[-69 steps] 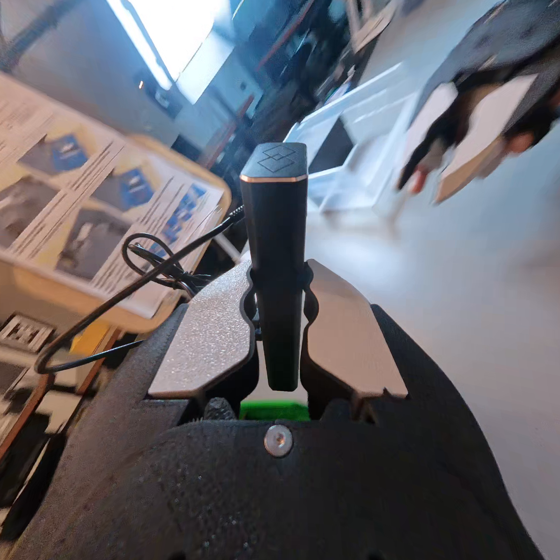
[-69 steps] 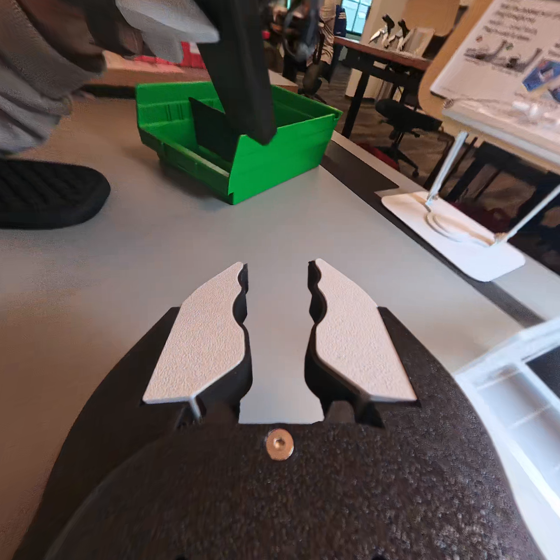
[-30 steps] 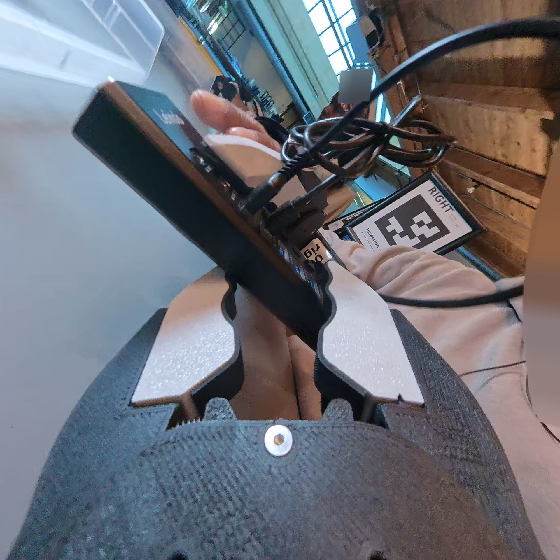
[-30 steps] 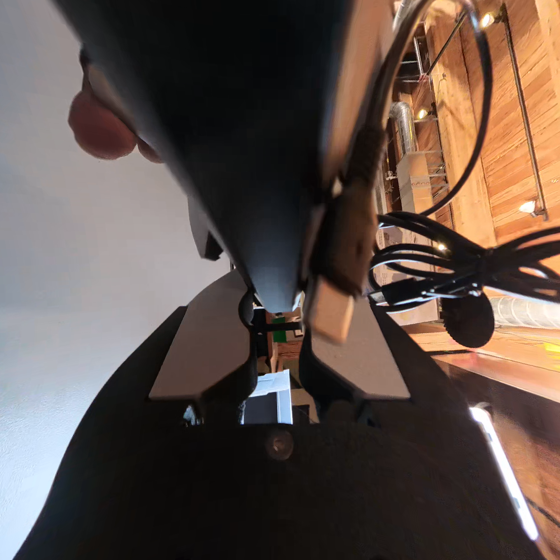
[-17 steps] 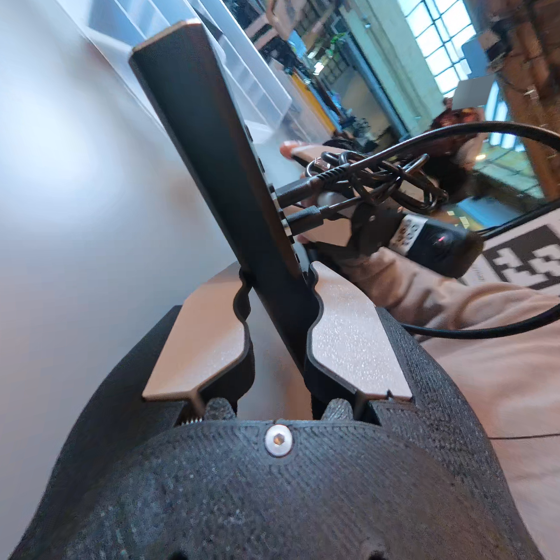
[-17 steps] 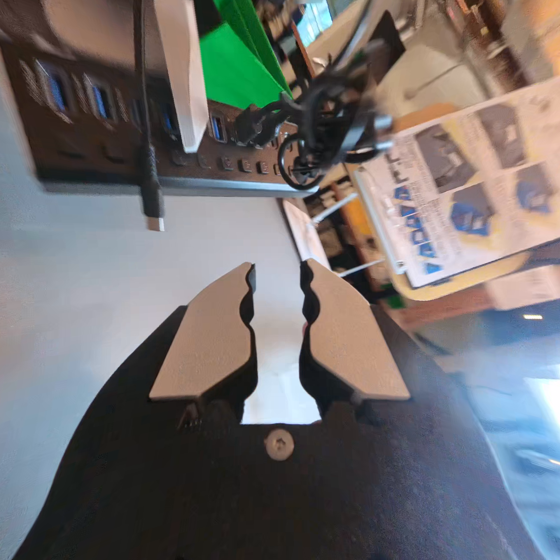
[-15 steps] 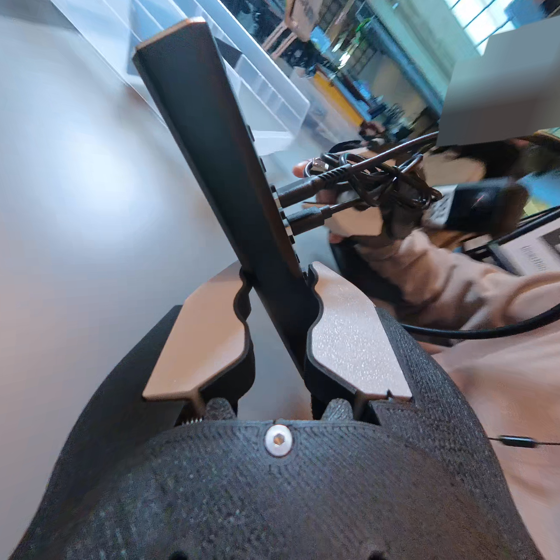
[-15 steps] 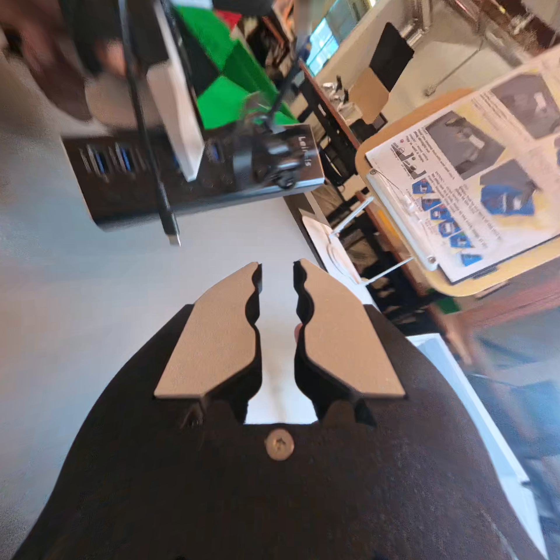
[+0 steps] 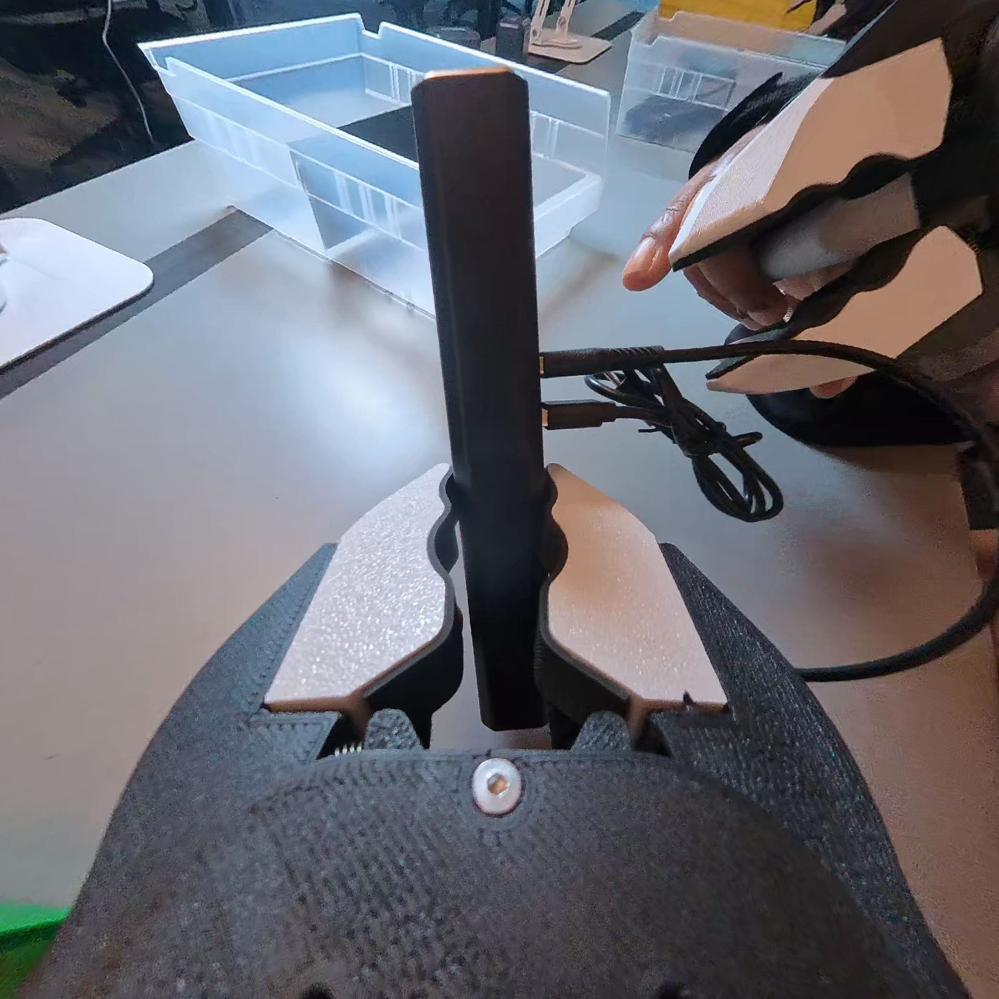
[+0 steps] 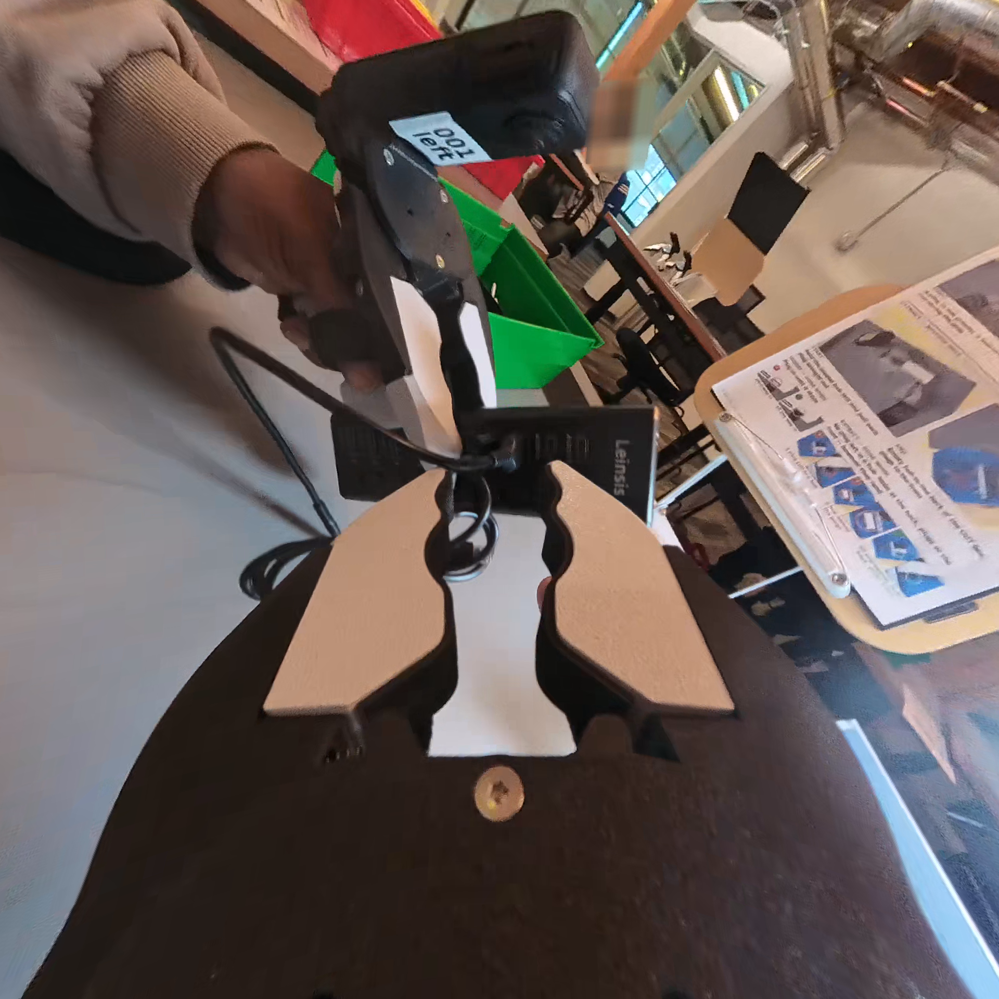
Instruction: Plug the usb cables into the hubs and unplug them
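My left gripper (image 9: 497, 481) is shut on a black USB hub (image 9: 481, 324) and holds it upright above the grey table (image 9: 216, 432). Two black USB plugs (image 9: 589, 359) sit in the hub's right side, and their cables (image 9: 703, 443) hang in a tangled bundle. My right gripper (image 9: 697, 316) is open just right of the plugs. In the right wrist view my right gripper (image 10: 500, 475) is open in front of the hub (image 10: 567, 454), with a cable loop (image 10: 470, 535) between its fingers. The left gripper (image 10: 462, 400) clamps the hub from above.
A clear plastic bin (image 9: 378, 135) stands behind the hub and a second one (image 9: 703, 81) farther back. A white pad (image 9: 54, 281) lies at the left. A green bin (image 10: 530, 335) and a board with an instruction sheet (image 10: 865, 459) stand beyond the table edge. The tips of one gripper are about 7 centimeters away from the tips of the other.
The left gripper has turned the hub from tilted to upright. The right gripper has moved up close to the hub's plugs and its jaws have opened wider.
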Motion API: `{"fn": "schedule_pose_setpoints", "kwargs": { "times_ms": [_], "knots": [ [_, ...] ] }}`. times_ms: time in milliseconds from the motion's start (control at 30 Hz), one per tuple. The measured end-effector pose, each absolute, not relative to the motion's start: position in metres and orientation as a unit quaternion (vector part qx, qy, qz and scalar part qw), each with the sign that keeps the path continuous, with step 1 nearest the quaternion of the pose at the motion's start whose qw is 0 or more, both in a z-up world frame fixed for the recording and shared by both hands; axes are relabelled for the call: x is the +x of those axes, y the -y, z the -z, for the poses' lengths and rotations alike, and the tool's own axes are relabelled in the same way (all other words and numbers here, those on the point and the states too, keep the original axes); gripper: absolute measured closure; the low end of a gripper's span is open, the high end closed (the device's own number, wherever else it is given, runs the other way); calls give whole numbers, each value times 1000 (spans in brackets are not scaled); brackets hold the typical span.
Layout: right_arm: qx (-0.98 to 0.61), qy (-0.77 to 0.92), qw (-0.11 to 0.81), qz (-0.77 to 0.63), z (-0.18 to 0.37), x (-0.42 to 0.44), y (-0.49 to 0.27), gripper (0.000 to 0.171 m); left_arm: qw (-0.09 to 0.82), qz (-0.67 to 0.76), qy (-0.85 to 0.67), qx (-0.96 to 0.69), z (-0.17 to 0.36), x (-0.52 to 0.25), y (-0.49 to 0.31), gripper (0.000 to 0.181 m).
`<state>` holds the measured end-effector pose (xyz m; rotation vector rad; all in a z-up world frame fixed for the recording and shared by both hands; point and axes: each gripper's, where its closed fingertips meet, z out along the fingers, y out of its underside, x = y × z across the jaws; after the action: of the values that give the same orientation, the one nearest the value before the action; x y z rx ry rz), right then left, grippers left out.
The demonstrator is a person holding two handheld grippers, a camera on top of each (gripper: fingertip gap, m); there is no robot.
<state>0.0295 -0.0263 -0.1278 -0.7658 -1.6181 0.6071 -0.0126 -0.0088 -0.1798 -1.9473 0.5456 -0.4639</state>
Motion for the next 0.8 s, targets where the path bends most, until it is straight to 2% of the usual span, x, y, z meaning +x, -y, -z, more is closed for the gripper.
{"fn": "schedule_pose_setpoints", "kwargs": {
  "times_ms": [67, 167, 267, 533, 800],
  "knots": [
    [-313, 699, 596, -241, 128, 24, 31, 144, 506, 197, -224, -809, 180, -11, 10, 154],
    [-283, 696, 633, -186, 128, 20, 36, 165, 504, 201, -218, -811, 181, -13, 10, 153],
    [-283, 697, 645, -131, 133, 14, 30, 166, 504, 206, -218, -810, 183, -13, 11, 154],
    [-331, 679, 628, -185, 133, 11, 25, 163, 504, 200, -218, -812, 182, -13, 12, 154],
    [-298, 676, 665, -111, 133, 11, 27, 166, 518, 192, -217, -805, 181, -10, 11, 154]
  ]
}}
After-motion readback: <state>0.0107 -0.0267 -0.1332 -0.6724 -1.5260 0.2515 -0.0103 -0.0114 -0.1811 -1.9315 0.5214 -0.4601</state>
